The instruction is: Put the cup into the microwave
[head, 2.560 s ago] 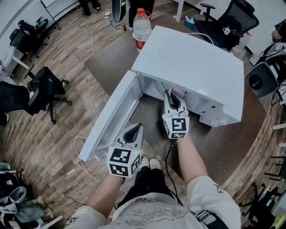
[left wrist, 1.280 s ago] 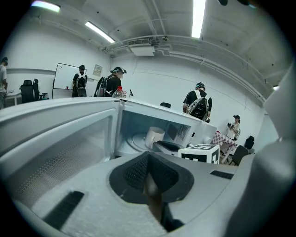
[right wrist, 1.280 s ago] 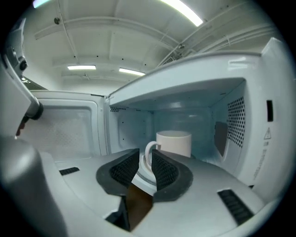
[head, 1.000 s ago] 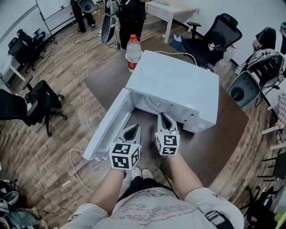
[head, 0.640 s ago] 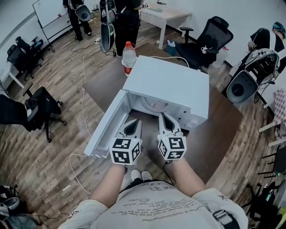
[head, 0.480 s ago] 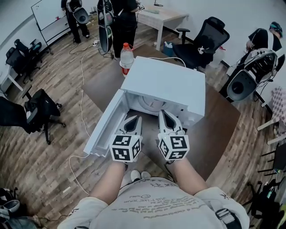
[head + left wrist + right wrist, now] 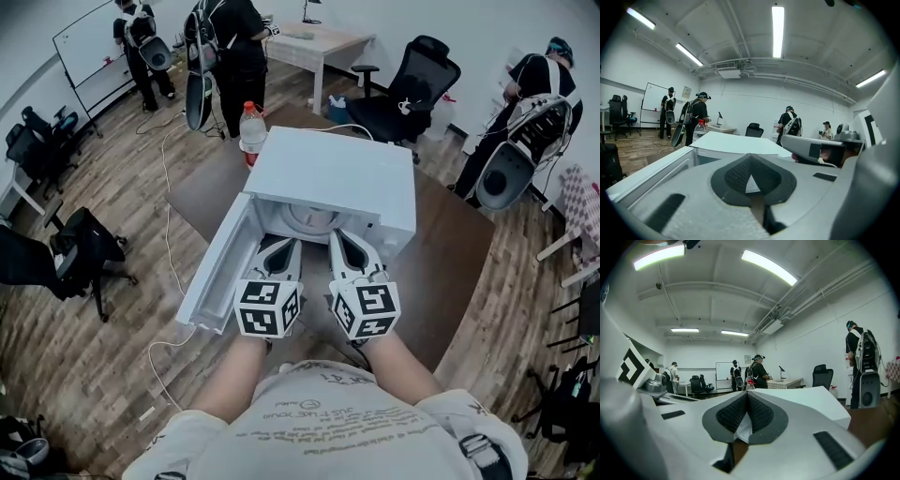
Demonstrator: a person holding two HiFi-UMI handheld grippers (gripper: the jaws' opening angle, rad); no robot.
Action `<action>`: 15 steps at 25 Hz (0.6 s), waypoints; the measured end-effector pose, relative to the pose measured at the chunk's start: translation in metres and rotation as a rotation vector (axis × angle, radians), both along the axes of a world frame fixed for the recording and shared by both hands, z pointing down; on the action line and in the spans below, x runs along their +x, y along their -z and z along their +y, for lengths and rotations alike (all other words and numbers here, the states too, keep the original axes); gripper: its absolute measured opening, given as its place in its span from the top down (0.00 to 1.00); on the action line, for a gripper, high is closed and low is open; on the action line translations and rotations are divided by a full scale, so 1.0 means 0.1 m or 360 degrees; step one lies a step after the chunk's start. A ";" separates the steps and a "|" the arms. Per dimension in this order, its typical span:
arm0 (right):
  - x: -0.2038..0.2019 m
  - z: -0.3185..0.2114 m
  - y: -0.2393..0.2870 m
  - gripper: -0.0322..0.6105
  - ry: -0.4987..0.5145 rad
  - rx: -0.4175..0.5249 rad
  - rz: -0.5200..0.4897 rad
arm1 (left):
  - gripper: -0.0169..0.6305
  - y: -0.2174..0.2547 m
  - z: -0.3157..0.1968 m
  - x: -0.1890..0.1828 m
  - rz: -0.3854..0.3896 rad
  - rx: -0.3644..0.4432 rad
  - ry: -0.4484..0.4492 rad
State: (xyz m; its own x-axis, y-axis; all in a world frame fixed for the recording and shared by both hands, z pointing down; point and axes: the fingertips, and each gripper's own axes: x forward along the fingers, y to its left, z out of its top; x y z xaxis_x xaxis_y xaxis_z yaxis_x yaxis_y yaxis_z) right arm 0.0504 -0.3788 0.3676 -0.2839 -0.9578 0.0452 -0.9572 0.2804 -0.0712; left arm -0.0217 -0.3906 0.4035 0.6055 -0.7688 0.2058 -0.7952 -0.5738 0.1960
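The white, box-shaped microwave point(image 7: 337, 173) stood on a dark brown table point(image 7: 450, 244), its smooth flat top matte. Its long axis ran across the person's front, slightly skewed, and its open cavity faced the person. Its white door point(image 7: 220, 281) was swung wide at the person's left and reached back toward them. A pale round shape lay on the cavity floor; whether it was the cup could not be told.

The left gripper point(image 7: 283, 247) and the right gripper point(image 7: 336, 236) pointed side by side at the opening, just in front of it, touching nothing. In each gripper view the grey plastic jaws met at their tips with nothing held. The dark pads point(image 7: 733, 174) had a fine woven-looking grain.

A clear plastic bottle with a red cap point(image 7: 251, 131) stood behind the microwave's left corner.
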 end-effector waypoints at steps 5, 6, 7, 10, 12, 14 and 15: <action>0.02 0.01 -0.04 0.93 -0.0010 -0.0028 0.0015 | 0.96 -0.01 0.02 0.01 -0.0020 -0.0004 0.0008; 0.01 0.01 -0.05 0.93 -0.0006 -0.0030 0.0015 | 0.96 -0.01 0.02 0.00 -0.0019 -0.0006 0.0013; 0.01 0.01 -0.06 0.93 -0.0001 -0.0031 0.0016 | 0.96 -0.02 0.02 0.00 -0.0019 -0.0008 0.0018; -0.03 0.05 -0.07 0.93 0.0011 -0.0031 0.0023 | 0.96 -0.03 0.05 -0.03 -0.0013 -0.0012 0.0032; -0.04 0.07 -0.08 0.93 0.0012 -0.0033 0.0028 | 0.96 -0.04 0.07 -0.05 -0.0011 -0.0011 0.0035; -0.06 0.07 -0.10 0.93 0.0015 -0.0035 0.0028 | 0.96 -0.05 0.08 -0.06 -0.0011 -0.0011 0.0036; -0.07 0.07 -0.10 0.93 0.0018 -0.0036 0.0025 | 0.96 -0.05 0.09 -0.08 -0.0011 -0.0012 0.0037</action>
